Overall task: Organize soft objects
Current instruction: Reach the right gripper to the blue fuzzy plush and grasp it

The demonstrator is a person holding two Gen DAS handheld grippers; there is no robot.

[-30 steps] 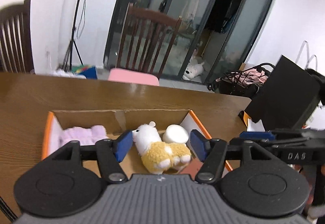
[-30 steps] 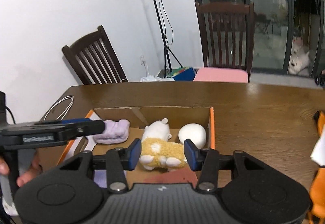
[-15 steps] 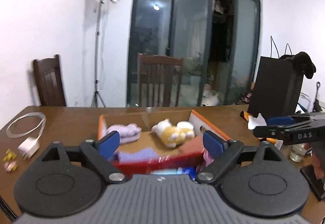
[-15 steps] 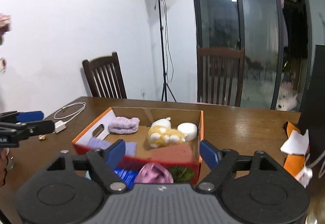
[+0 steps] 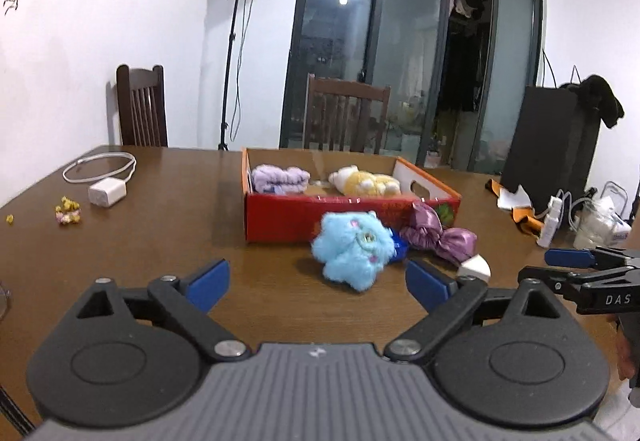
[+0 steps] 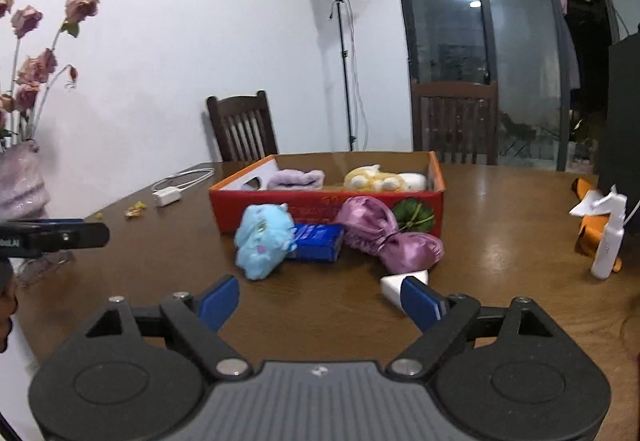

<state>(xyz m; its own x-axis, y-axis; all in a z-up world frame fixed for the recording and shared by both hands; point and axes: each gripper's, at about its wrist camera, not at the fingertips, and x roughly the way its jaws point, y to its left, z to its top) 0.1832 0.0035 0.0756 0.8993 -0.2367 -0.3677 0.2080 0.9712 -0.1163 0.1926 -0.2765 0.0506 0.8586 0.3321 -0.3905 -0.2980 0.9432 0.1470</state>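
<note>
At the bottom of the left wrist view, the left gripper (image 5: 318,283) stands spread wide with nothing between its 2 blue pads. The right gripper (image 6: 320,303) fills the bottom of the right wrist view, likewise spread wide and holding nothing.

Just beyond the left gripper, in the lower middle of the frame, a fluffy blue plush (image 5: 352,249) lies on the wooden table (image 5: 168,237). A small white wedge (image 5: 475,268) sits to the right of it, close to the right pad. A purple satin bundle (image 5: 438,237) lies just behind the wedge, and a blue packet (image 6: 316,236) lies between the plush and the bundle, touching the plush.

Behind these 3 things, at mid-frame, stands the red box (image 5: 288,215), open on top. Inside it a lilac cloth (image 5: 280,177) lies at the left and a yellow-and-white plush (image 5: 364,183) at the right; in the right wrist view a white round object (image 6: 414,181) shows just beside the plush.

On the table at mid-left of the left wrist view lie a white charger (image 5: 107,193) and its coiled cable (image 5: 100,168). A white spray bottle (image 6: 610,241) stands at the right edge of the right wrist view.
</note>
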